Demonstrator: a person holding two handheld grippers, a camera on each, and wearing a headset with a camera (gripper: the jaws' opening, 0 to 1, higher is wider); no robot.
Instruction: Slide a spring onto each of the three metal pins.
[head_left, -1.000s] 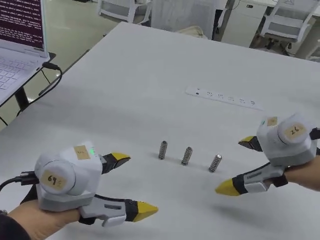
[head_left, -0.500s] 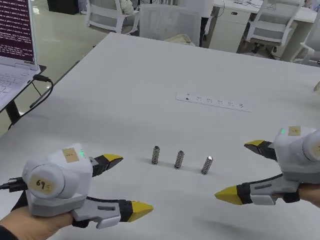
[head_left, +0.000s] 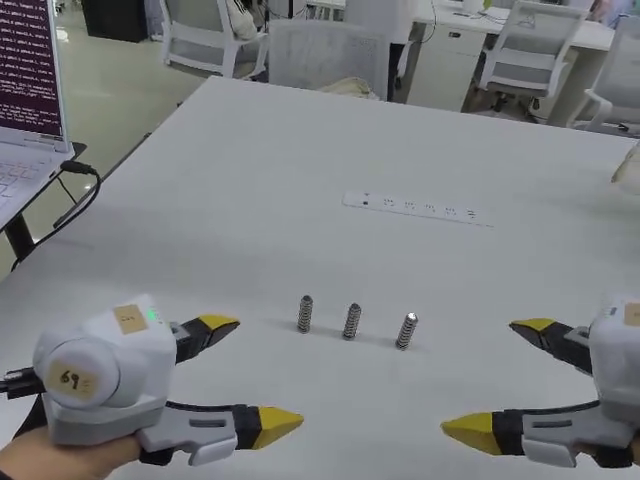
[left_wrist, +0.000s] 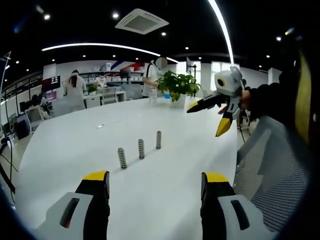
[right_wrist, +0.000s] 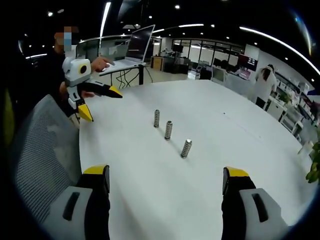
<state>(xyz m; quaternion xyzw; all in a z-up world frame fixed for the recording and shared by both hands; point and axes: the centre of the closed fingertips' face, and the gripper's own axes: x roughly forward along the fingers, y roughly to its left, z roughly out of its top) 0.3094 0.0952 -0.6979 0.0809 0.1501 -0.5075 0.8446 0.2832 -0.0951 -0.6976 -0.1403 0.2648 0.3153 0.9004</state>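
The left claw (head_left: 258, 372) and the right claw (head_left: 490, 377) are held low over the white surface (head_left: 250, 180), well apart from each other. Both are released, jaws spread wide with nothing between them. Ahead of the claws, in the space between them, three springs stand upright in a short row without touching: the left spring (head_left: 305, 313), the middle spring (head_left: 351, 321) and the right spring (head_left: 405, 331). The right spring shows a bright metal tip at its top; whether pins run inside the other two cannot be told. Farther ahead of the claws a power strip (head_left: 418, 209) lies flat. Far off to the left claw's outer side is an open laptop (head_left: 25, 90), its screen lit. Chairs (head_left: 320, 45) stand past the far edge.
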